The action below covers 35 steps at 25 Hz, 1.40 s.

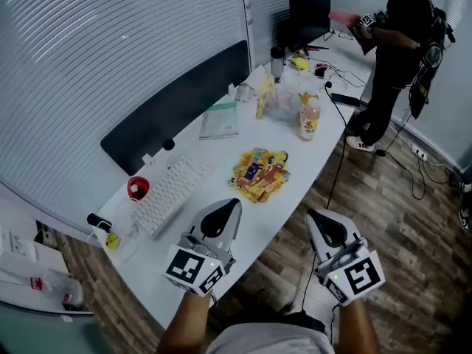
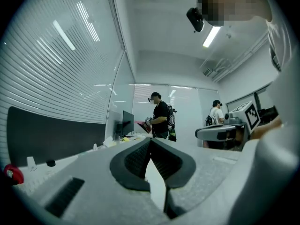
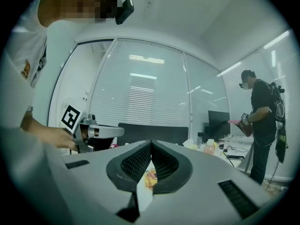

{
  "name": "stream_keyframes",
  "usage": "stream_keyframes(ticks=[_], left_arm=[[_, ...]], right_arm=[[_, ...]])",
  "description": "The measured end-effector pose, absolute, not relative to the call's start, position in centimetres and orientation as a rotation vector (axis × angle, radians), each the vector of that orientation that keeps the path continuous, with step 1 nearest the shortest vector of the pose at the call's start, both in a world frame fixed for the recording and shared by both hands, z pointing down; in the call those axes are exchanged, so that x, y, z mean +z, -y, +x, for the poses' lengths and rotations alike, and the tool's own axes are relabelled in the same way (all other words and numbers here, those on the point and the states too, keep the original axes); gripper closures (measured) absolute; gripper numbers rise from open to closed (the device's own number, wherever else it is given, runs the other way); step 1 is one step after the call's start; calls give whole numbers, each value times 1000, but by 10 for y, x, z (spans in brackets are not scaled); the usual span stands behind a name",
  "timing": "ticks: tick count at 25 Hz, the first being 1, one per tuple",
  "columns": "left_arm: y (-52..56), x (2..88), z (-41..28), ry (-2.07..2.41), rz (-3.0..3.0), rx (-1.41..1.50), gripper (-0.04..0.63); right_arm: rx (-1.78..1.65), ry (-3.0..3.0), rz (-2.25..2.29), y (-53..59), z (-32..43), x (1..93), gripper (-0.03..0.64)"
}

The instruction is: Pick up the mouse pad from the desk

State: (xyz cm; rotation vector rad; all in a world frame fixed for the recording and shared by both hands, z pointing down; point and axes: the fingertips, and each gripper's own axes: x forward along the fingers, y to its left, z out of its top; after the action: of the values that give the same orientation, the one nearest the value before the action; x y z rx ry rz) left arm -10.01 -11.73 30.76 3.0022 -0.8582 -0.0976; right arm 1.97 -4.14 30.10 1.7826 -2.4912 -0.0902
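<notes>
A colourful yellow mouse pad (image 1: 258, 174) lies flat on the white desk (image 1: 243, 231), near its front edge. My left gripper (image 1: 229, 205) hovers over the desk just short of the pad, its jaws shut with nothing between them. Off the desk edge, over the wooden floor, my right gripper (image 1: 318, 217) is also shut and empty. In the left gripper view the shut left gripper (image 2: 150, 139) points level along the desk, with the right gripper (image 2: 220, 132) beside it. The right gripper view shows the right gripper (image 3: 151, 143) shut and the pad (image 3: 150, 178) low behind its fingertips.
A white keyboard (image 1: 168, 190) and a red object (image 1: 137, 188) lie left of the pad. An orange drink bottle (image 1: 310, 116), a green notebook (image 1: 219, 120) and clutter sit farther along. A dark panel (image 1: 177, 105) backs the desk. A person (image 1: 394, 43) stands at the far end by a monitor (image 1: 308, 13).
</notes>
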Motion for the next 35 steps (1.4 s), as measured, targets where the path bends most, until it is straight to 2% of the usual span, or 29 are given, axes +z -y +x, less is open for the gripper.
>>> stream_keyframes(ticks=[20, 35], left_arm=[[152, 329, -102, 888, 2968, -49, 580], [216, 359, -65, 1124, 2857, 99, 580]], right_arm=[[-34, 2474, 1729, 81, 22, 325, 604], [-33, 2474, 1574, 163, 75, 355, 604]])
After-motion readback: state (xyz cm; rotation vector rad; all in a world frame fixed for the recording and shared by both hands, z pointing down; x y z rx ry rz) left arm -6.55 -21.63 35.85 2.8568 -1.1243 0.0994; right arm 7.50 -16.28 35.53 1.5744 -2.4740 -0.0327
